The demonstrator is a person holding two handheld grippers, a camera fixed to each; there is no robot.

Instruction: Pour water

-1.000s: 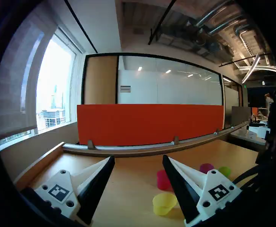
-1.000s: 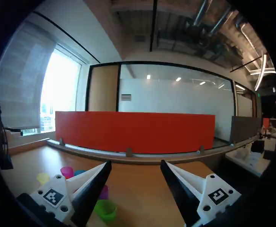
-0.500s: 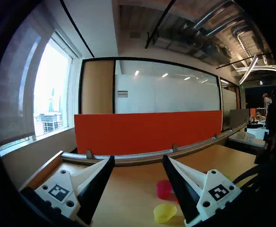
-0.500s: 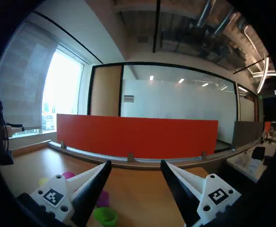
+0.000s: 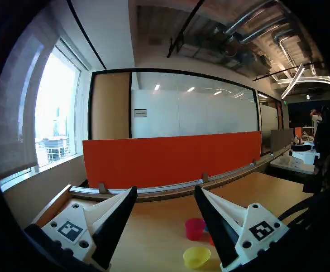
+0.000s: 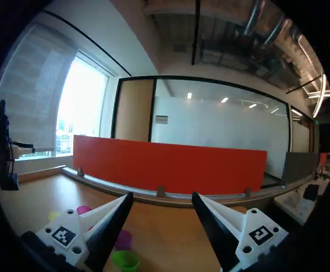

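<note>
Left gripper view had the left hand-held gripper (image 5: 165, 190) spread wide with nothing between its fingers. It was held level above the surface (image 5: 160, 235), and my guess is it was just lining up before reaching for anything. A pink cup (image 5: 194, 228) and a yellow cup (image 5: 197, 256) sat near each other on the wood, low down beside the right finger.

Right gripper view was the same deal: right hand-held gripper (image 6: 161, 195) wide open and empty, with a green cup (image 6: 126, 260) and a purple cup (image 6: 124, 238) close together beside its left finger. Couldn't tell which cup had water in it. The surface was light wood, backed by an orange divider (image 6: 169, 165), with a bright window (image 6: 81, 109), a glass wall (image 6: 219, 122) and bare pipes (image 6: 260, 22) overhead.
</note>
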